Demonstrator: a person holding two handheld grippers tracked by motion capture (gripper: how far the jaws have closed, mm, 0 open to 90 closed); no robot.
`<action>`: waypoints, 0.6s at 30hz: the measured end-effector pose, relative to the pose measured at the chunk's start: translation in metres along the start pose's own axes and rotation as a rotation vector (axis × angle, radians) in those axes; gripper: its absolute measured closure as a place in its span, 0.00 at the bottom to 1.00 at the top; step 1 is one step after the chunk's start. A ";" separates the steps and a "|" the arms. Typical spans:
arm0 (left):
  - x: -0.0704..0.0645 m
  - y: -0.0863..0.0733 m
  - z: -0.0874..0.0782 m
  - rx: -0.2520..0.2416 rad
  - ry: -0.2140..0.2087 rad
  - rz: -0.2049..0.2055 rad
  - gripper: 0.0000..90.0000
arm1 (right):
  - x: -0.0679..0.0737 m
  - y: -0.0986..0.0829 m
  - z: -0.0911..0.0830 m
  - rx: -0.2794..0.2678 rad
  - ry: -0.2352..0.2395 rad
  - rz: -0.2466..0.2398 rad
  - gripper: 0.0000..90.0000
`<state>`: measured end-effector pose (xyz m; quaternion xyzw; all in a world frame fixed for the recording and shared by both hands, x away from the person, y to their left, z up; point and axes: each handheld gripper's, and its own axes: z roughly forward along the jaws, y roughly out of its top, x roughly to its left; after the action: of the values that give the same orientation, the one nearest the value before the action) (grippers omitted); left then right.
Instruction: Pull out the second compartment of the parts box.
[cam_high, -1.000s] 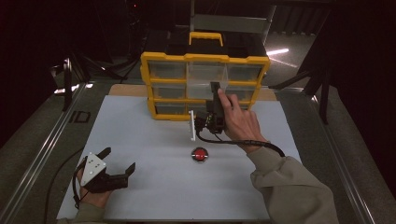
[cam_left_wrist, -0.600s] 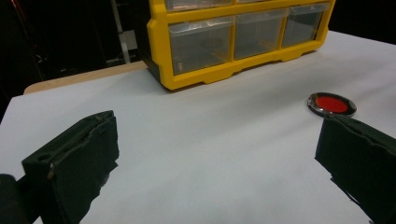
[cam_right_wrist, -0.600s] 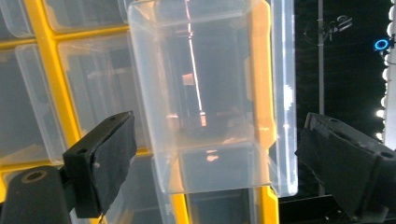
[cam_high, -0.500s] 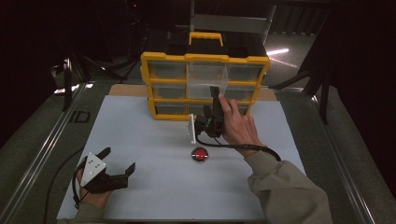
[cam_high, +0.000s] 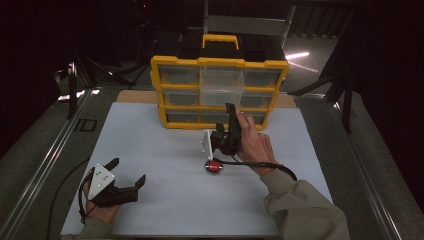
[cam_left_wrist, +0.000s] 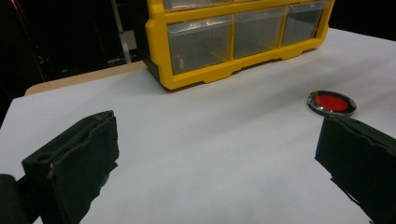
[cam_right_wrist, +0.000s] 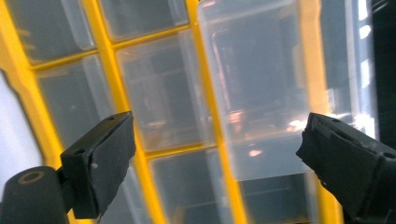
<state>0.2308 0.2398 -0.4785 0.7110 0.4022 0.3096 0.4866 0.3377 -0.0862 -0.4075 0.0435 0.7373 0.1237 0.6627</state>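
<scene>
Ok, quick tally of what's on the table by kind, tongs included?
Tongs: 2, left and right
Drawer cabinet: 1
Red disc: 1
Total: 4

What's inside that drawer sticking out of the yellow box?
The pulled-out clear drawer in the yellow drawer box looks empty through its see-through front. Its back part sits inside the box, and glare blurs the plastic, so something small could hide there. The right gripper points at it, open.

yellow drawer cabinet cropped on every side in the right gripper view, drawer contents blurred
</scene>
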 end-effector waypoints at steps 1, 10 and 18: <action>0.000 0.000 0.000 0.000 0.000 0.000 0.00 | 0.001 -0.001 0.001 0.002 0.015 0.011 0.11; 0.000 0.000 0.000 0.000 0.001 0.003 0.00 | -0.002 -0.011 0.006 0.024 0.195 0.233 0.10; 0.000 0.000 0.000 -0.001 0.000 0.001 0.00 | -0.005 -0.019 0.013 0.033 0.370 0.416 0.10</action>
<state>0.2309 0.2399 -0.4783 0.7111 0.4017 0.3101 0.4866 0.3531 -0.1042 -0.4084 0.1812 0.8230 0.2509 0.4763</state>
